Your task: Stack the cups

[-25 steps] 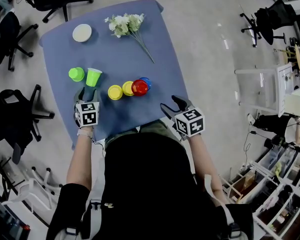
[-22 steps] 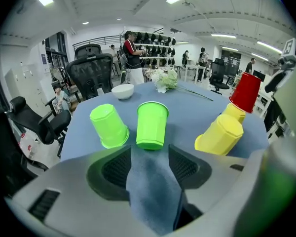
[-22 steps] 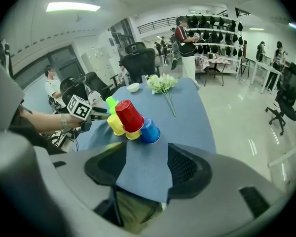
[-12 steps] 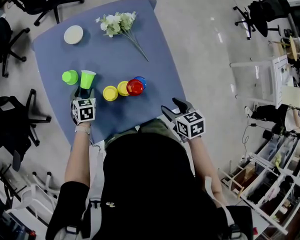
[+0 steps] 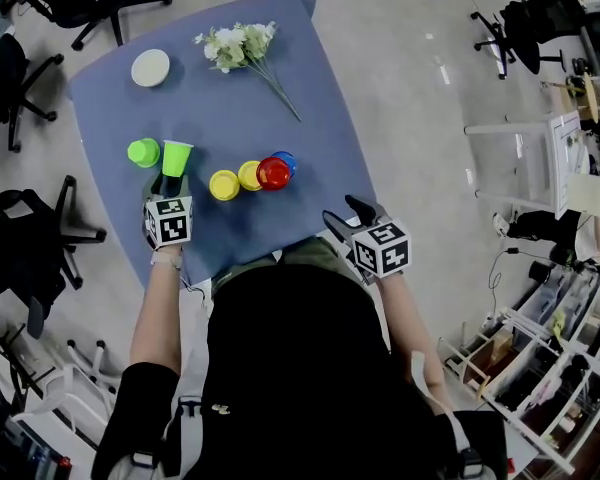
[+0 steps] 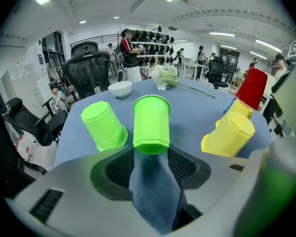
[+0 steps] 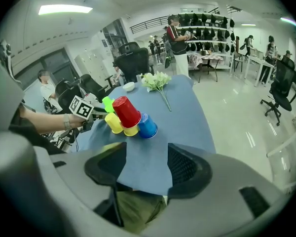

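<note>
The left gripper (image 6: 151,154) reaches in over the near left part of a blue-clothed counter (image 5: 260,223). Its jaws have just been closing, and they now grasp the base of a green cup (image 6: 151,125), with the pads against both sides of it. That green cup stands mouth up at the very tips of the jaws, close to the counter's left edge. Just beside it, nearer that left edge and apart from it, a second green cup (image 6: 103,126) stands upside down. Further along, around the middle of the counter and toward its near edge, four more cups huddle together. A yellow cup (image 5: 224,185) is the closest to the green pair. Next to it is another yellow cup (image 5: 250,175). A red cup (image 5: 275,173) appears to sit upside down on top of that one, leaning a little, and a blue cup (image 5: 288,160) touches the group on its far side. The right gripper (image 7: 147,154) hangs over the near right corner of the counter, well apart from every cup. Its jaws are spread wide, with only blue cloth showing between them. A small white bowl (image 5: 150,67) sits at the far left corner. A bunch of white flowers (image 5: 238,46) lies near the far edge, its stem pointing toward the right edge.
</note>
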The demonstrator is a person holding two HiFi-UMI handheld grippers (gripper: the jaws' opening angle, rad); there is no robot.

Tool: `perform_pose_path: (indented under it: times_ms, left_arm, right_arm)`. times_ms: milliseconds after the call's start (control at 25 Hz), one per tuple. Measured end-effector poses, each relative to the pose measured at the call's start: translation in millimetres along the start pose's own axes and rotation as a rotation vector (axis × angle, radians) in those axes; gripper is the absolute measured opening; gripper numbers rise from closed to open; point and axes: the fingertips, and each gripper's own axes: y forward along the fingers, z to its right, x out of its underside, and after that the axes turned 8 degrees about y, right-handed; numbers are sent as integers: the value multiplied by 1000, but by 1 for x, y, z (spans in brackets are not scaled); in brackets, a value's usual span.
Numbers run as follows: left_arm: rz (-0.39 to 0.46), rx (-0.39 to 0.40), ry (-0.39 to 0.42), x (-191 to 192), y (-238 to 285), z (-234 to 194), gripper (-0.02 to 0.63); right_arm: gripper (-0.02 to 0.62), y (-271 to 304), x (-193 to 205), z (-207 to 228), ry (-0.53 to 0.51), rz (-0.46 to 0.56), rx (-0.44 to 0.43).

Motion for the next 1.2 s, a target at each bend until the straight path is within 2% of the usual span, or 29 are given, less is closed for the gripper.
perform_pose_path:
  times_ms: [280,720,1000,1200]
  left_arm:
    - [-35,4,15,4,-29,6,219]
    - [-193,22,35,41,-76,20,219]
    - [-341,132,106,54,-91,29,219]
    - [-439,186,238,60,-89,34,219]
  right_arm:
    - [273,7,-7,-5,-41,3,-49]
    - [273,22,-10,-17,-108,-14,-141]
    - [273,29,-14,-28,-138,-17,-181]
    - [273,29,-15,-31,-134,-12,-184]
